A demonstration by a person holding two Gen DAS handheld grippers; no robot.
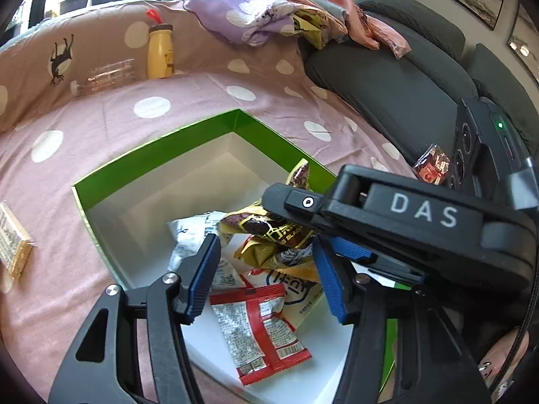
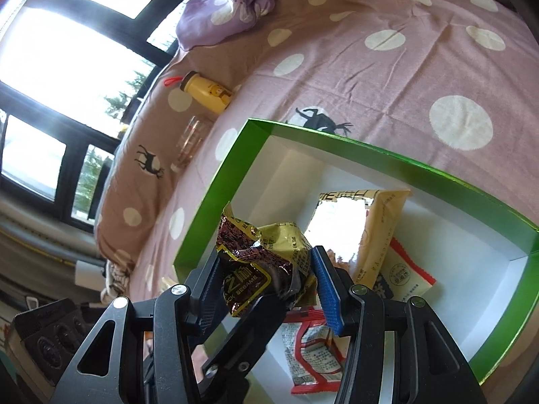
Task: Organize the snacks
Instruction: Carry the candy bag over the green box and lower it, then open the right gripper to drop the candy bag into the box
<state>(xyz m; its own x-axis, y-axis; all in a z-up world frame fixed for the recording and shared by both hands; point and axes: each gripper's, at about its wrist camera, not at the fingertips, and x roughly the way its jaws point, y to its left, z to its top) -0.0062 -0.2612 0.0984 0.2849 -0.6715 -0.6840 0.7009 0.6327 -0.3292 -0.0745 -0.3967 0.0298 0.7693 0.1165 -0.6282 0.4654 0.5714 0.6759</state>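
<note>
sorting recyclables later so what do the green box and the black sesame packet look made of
Green-rimmed open box: likely glossy coated cardboard; sharp folded corners, matte white inside, sheen on the green rim.
Brown and gold black sesame snack packet: thin shiny plastic or foil film, hard to tell which; it crinkles and glints where the right tool pinches it.

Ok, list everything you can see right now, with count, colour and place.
box: one, green, white inside, on the spotted cover
sesame packet: one, brown-gold, over the box
red packet: one, in the box
white packet: one, in the box
cream packet: one, in the box
bar: one, tan, left of the box
bottle: one, yellow, far side
glass: one, clear, lying beside the bottle
left gripper: open, empty
right gripper: shut on the sesame packet
</note>
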